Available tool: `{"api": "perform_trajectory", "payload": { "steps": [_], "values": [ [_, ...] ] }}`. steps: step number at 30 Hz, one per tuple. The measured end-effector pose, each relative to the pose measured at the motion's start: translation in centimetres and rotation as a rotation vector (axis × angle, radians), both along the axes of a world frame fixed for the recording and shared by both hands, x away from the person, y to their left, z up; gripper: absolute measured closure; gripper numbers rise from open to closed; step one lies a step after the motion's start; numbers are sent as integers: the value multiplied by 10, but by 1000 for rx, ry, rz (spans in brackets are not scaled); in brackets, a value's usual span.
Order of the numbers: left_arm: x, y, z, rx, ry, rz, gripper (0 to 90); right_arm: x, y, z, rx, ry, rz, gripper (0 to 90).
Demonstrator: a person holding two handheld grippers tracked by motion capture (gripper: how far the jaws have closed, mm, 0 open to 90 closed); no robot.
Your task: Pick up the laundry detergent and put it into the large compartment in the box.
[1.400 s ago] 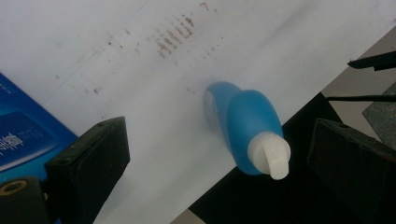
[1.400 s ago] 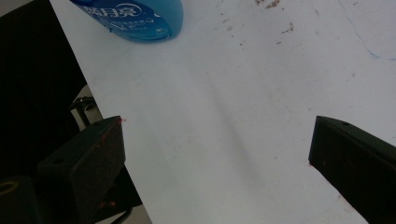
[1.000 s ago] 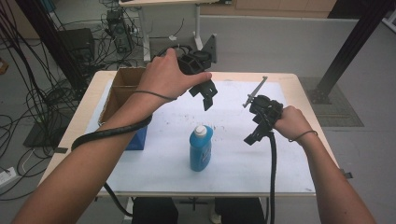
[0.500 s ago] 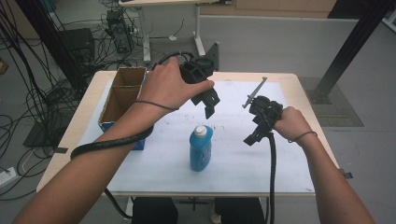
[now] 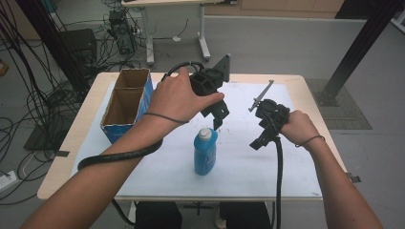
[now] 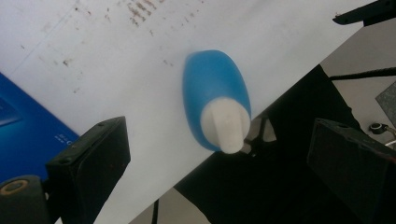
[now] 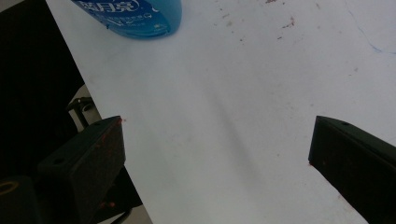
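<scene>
A blue bottle point(image 5: 205, 152) with a white cap stands upright near the middle of the white sheet point(image 5: 239, 162). My left gripper point(image 5: 218, 117) hovers just above and behind the cap, pointing down, jaws open. From the left gripper view I look down on the bottle point(image 6: 215, 93) and its white cap point(image 6: 226, 125), which lie between the spread jaws point(image 6: 219, 179). My right gripper point(image 5: 260, 138) is held to the right of the bottle, a little above the sheet, open and empty. The bottle's base point(image 7: 135, 16) shows at the top of the right gripper view, beyond its gripper point(image 7: 217, 163).
An open cardboard box point(image 5: 125, 102) with blue sides stands at the table's left. Cables trail from both grippers over the near edge. The wooden table edge point(image 5: 62, 162) frames the sheet. Floor cables and a desk frame lie beyond the far side.
My left gripper has come forward and down from behind the bottle until it hangs just over the cap. The right gripper has barely moved.
</scene>
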State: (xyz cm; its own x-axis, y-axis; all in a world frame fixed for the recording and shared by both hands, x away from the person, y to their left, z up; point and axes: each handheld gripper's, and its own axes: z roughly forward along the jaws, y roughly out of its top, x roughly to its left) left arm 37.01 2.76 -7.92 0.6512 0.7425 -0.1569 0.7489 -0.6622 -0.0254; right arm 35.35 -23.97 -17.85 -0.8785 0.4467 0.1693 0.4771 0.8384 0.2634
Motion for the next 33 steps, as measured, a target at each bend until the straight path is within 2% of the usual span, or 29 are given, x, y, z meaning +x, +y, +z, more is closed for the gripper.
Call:
{"api": "perform_trajectory", "payload": {
  "steps": [6,13,33],
  "values": [
    [-1,-2,-7,3,5,7,62,-1,1,0,1,4,-2,38],
    [-5,-9,-18,30,5,9,65,-1,2,0,-1,4,-1,39],
    [-6,-14,-50,44,27,11,62,-2,2,-2,-2,8,-1,40]
  ]
}}
